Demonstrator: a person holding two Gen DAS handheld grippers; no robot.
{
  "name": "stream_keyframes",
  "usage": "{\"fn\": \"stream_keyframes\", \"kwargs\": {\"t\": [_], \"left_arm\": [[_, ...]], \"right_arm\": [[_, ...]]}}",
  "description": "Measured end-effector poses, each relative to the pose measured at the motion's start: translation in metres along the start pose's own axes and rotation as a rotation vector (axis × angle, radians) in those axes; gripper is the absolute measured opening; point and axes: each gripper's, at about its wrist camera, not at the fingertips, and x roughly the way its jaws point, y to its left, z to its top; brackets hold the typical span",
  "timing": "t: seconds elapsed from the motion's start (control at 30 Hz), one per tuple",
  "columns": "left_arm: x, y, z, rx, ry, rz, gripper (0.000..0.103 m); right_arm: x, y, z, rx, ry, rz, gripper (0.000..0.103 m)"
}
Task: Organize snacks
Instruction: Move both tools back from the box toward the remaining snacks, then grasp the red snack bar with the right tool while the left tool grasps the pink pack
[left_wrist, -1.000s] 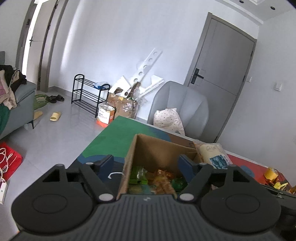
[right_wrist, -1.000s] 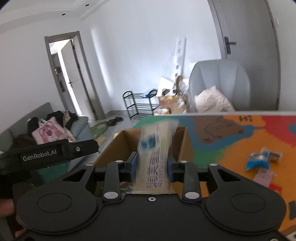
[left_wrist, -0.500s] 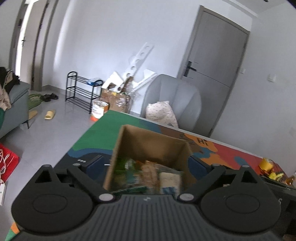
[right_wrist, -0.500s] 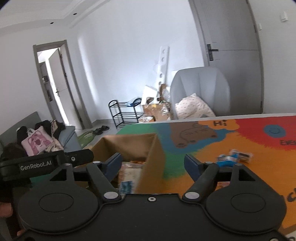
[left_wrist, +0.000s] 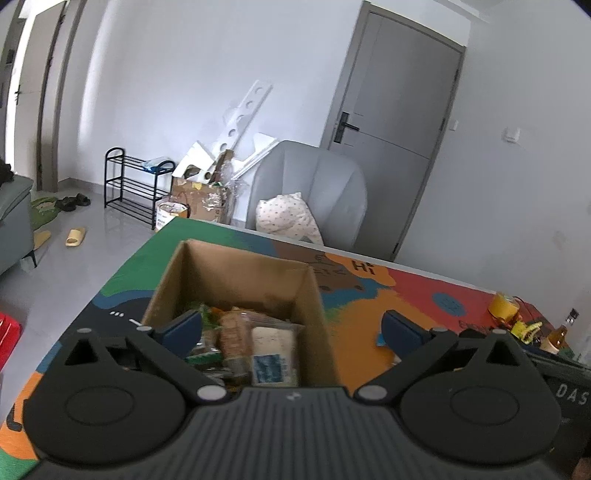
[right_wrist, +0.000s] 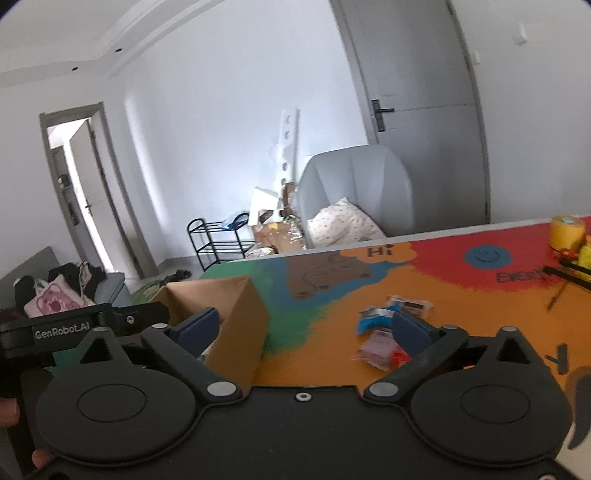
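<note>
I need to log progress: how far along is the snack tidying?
Done: the cardboard box already holds several snack packets. In hand: nothing; the left gripper and right gripper have just been opening and stand wide with nothing between them. Left: a few packets lie loose on the colourful mat.

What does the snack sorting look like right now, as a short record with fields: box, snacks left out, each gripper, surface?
box: open cardboard box on the colourful mat, several packets inside
snacks left out: small cluster of packets on the orange part of the mat, right of the box
left gripper: jaws just opened wide, nothing between them, over the box
right gripper: jaws just opened wide, empty, between the box and the loose packets
other: yellow tape roll at the mat's far right
</note>
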Motion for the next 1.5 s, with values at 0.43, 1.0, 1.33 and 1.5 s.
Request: {"fn": "stream_keyframes", "kwargs": {"t": [0.43,1.0,1.33,1.5], "left_arm": [[0.003,-0.041,-0.011,0.067,0.022,-0.041,0.103],[0.038,-0.087,-0.032,0.134,0.052,-0.122,0.099],[0.074,-0.101,-0.046,0.158,0.118,-0.144,0.07],[0.086,-0.098,-0.046,0.138,0.118,-0.117,0.066]], "right_arm": [[-0.02,-0.052,-0.007,0.082,0.004,-0.03,0.103],[0.008,-0.109,-0.031,0.198,0.06,-0.069,0.102],[0.039,-0.116,-0.042,0.205,0.134,-0.046,0.076],[0.059,-0.112,-0.049,0.195,0.188,-0.027,0.062]]}}
